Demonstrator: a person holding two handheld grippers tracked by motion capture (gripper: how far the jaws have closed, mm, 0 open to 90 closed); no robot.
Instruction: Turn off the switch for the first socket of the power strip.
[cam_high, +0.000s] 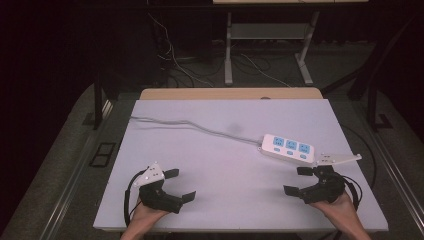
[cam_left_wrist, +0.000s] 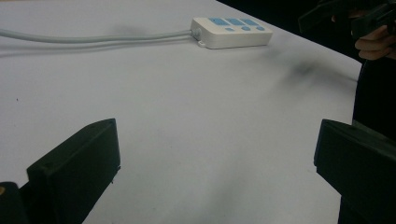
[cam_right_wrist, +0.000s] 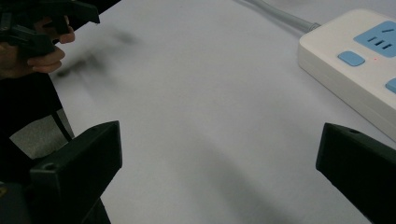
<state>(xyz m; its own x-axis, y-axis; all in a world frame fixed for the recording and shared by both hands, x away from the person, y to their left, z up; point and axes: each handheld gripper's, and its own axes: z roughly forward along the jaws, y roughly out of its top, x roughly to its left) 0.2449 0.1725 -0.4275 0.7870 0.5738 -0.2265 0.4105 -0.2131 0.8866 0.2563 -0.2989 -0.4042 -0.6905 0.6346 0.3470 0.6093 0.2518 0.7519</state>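
A white power strip (cam_high: 289, 147) with three blue sockets lies on the right half of the white table (cam_high: 220, 150); its grey cable (cam_high: 195, 126) runs off toward the far left. My left gripper (cam_high: 178, 185) rests open near the front left, nothing between its jaws. Open as well, my right gripper (cam_high: 299, 181) sits at the front right, just in front of the strip. In the left gripper view the power strip (cam_left_wrist: 231, 31) lies far ahead. The right gripper view has the power strip (cam_right_wrist: 359, 65) close at its right, beside the right jaw.
A tan wooden board edge (cam_high: 230, 93) runs along the table's far side. Beyond it stand white desk legs (cam_high: 228, 50) and loose cables on the dark floor. Black frame posts (cam_high: 97, 102) flank the table's left and right.
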